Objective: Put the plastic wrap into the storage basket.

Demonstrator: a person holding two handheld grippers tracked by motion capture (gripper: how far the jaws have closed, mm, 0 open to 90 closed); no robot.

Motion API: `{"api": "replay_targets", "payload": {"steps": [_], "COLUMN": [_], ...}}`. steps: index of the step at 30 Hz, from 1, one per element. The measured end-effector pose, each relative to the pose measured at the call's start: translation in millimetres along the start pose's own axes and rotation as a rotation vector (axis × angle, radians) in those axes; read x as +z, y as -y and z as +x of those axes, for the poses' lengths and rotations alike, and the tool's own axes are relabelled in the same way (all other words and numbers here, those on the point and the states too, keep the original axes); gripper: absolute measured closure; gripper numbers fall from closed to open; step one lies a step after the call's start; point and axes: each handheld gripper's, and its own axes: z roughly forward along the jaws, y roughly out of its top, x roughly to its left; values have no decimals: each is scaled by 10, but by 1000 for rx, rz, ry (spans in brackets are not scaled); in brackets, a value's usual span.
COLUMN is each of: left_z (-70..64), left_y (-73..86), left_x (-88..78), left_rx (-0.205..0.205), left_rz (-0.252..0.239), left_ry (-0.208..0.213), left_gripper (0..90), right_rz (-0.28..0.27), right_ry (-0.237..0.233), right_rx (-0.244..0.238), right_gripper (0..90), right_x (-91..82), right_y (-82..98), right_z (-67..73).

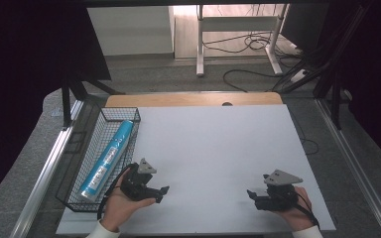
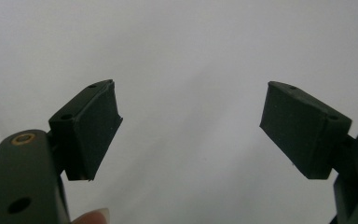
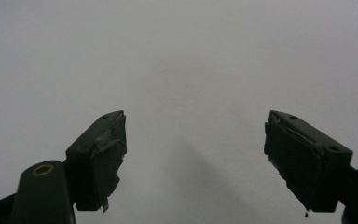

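Beside the black wire basket at the white table's left edge, the left gripper hovered with its jaws spread wide and nothing between them. Inside that basket lay a long blue tube. Well to the basket's right, the right gripper likewise gaped wide, holding nothing.

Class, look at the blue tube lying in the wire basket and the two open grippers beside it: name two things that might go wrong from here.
1. The blue tube lies slanted in the wire basket, its far end propped near the rim; a nudge might roll or tip it.
2. The left gripper sits close to the basket's wall, so a careless swing could knock the basket along the white table.
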Motion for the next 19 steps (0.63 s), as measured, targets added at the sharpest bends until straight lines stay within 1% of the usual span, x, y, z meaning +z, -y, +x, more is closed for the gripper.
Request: {"api": "replay_targets", "payload": {"steps": [4, 9, 19], "left_z": [-9, 20, 54], "left_y": [6, 27, 31], "left_x": [-1, 21, 13], "left_rx": [-6, -29, -38], "left_rz": [-7, -8, -17], "left_ry": [3, 7, 5], "left_gripper": [190, 190, 188], "right_rz": [-2, -3, 1], "right_ry": [-1, -1, 2], "right_rx": [1, -1, -2], "right_gripper": [216, 216, 214], "right_x": [-3, -4, 3], "right_y": [1, 3, 6], "right_z": [1, -4, -5]}}
